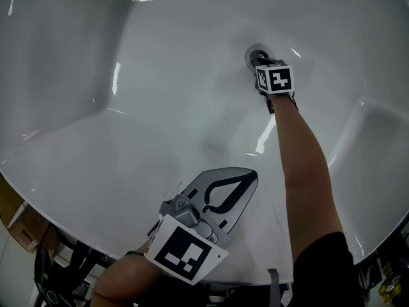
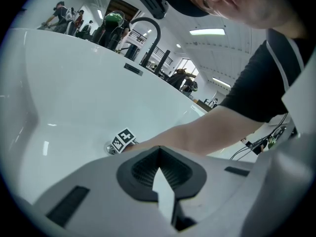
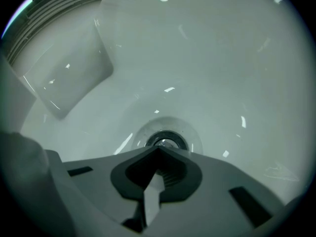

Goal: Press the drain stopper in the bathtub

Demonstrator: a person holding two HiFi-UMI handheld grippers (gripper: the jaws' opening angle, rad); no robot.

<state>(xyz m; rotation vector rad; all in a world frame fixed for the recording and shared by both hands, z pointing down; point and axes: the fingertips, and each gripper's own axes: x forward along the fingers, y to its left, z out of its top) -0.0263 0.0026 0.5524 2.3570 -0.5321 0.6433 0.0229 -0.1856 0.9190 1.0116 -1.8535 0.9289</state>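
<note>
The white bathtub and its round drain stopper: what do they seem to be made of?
The white bathtub looks like glossy acrylic or enamel, which one I cannot tell: it is smooth, with sharp light reflections. The round drain stopper seems to be polished metal, probably chromed: its surface is dark and mirror-like, with small bright highlights.

The white oval bathtub (image 1: 160,107) is smooth and highly glossy, like enamel or acrylic, with sharp bright light streaks all round the round metal drain stopper (image 3: 164,143). The stopper's ring is polished, mirror-like chrome round a darker centre. At the stopper, the right gripper (image 3: 158,151) has matt grey plastic tongs lined with black ribbed pads. The left gripper (image 2: 158,151), well away from the stopper, looks the same.
</note>
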